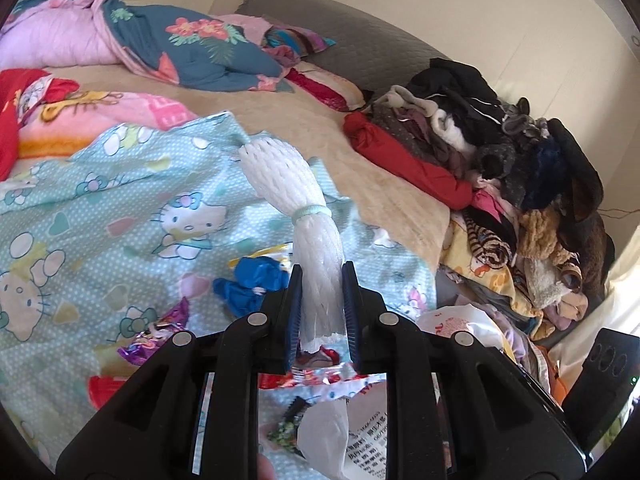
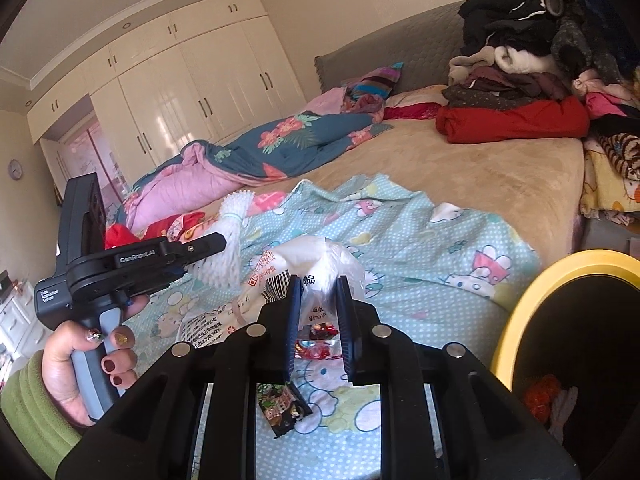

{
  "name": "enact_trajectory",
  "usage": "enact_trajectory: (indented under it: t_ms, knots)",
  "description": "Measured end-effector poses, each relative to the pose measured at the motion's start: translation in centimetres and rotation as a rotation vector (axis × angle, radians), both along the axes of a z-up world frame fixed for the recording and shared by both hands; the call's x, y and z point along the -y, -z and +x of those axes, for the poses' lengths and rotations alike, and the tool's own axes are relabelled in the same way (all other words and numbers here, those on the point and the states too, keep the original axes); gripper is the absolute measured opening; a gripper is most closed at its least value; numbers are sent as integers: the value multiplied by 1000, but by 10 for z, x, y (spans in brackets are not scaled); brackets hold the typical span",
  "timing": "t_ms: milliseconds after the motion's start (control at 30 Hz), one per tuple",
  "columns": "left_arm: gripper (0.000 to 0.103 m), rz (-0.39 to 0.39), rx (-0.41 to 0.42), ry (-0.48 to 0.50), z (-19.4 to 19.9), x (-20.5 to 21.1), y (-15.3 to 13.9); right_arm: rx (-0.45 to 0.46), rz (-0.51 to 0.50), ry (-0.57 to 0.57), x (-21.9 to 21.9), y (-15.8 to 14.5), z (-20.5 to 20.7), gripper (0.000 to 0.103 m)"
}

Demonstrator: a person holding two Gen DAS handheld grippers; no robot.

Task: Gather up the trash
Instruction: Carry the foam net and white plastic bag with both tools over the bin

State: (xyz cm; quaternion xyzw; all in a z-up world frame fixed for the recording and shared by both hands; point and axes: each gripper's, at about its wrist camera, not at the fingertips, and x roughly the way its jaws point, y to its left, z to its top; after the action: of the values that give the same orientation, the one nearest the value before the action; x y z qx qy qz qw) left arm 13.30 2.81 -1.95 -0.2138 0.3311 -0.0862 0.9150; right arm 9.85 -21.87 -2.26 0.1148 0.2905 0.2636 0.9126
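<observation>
Two grippers each pinch one piece of trash above the bed: the left gripper (image 1: 321, 280) clamps one white foam net (image 1: 296, 192), the right gripper (image 2: 318, 292) one clear plastic bag (image 2: 320, 264). One yellow-rimmed bin (image 2: 532, 288) holds red and white scraps

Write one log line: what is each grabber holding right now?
left gripper: shut on foam net | right gripper: shut on plastic wrapper | bin: beside right gripper
</observation>
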Motion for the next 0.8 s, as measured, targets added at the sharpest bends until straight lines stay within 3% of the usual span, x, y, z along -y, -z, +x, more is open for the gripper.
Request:
enact_trajectory:
  t_ms: [800]
  knots:
    - [13, 32, 47, 122, -14, 58, -21, 4, 42, 167, 75, -8, -17, 17]
